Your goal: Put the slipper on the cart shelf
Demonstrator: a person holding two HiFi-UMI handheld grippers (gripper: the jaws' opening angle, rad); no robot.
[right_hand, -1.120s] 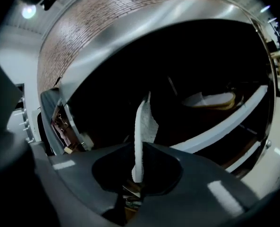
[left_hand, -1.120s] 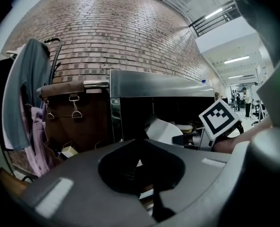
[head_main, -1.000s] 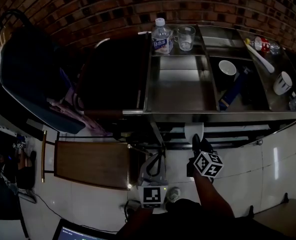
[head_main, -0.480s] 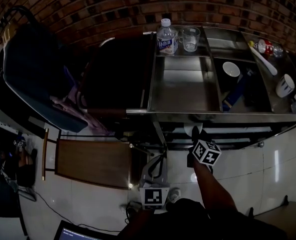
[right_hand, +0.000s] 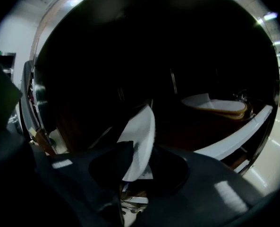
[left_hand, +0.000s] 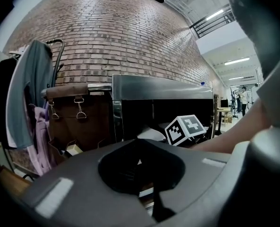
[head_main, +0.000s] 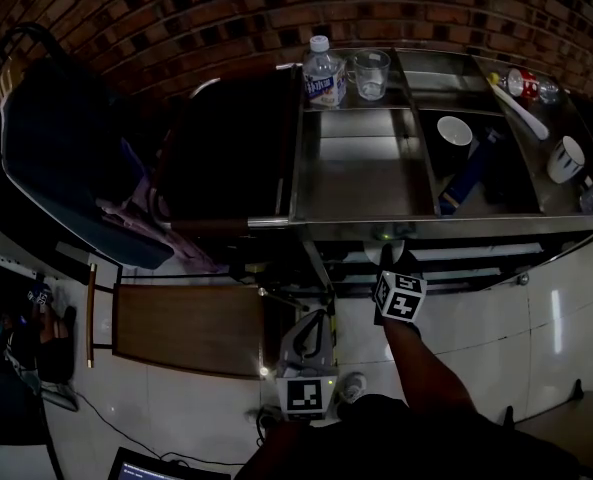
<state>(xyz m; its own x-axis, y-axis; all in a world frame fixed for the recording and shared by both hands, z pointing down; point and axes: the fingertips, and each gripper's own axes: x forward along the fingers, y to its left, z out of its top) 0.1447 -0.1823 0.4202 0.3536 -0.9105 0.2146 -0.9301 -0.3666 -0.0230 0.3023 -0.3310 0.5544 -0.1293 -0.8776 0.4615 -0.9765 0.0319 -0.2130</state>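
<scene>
- The right tool (head_main: 390,266) is reached in under the top of the cart (head_main: 376,230), at the level of the shelf (head_main: 456,268).
- Its jaws have just been opening and are slightly spread. The white slipper (right_hand: 140,143) stands tilted between them and is leant on the left jaw.
- A second slipper (right_hand: 215,105) is seen lying flat further in.
- The left tool (left_hand: 140,167) is held low, just outside the cart, with its jaws pressed together and nothing between them.

A white slipper (right_hand: 139,143) is standing tilted on its edge inside the dark cart shelf (right_hand: 234,141), well apart from a second slipper (right_hand: 215,104) lying flat.
</scene>
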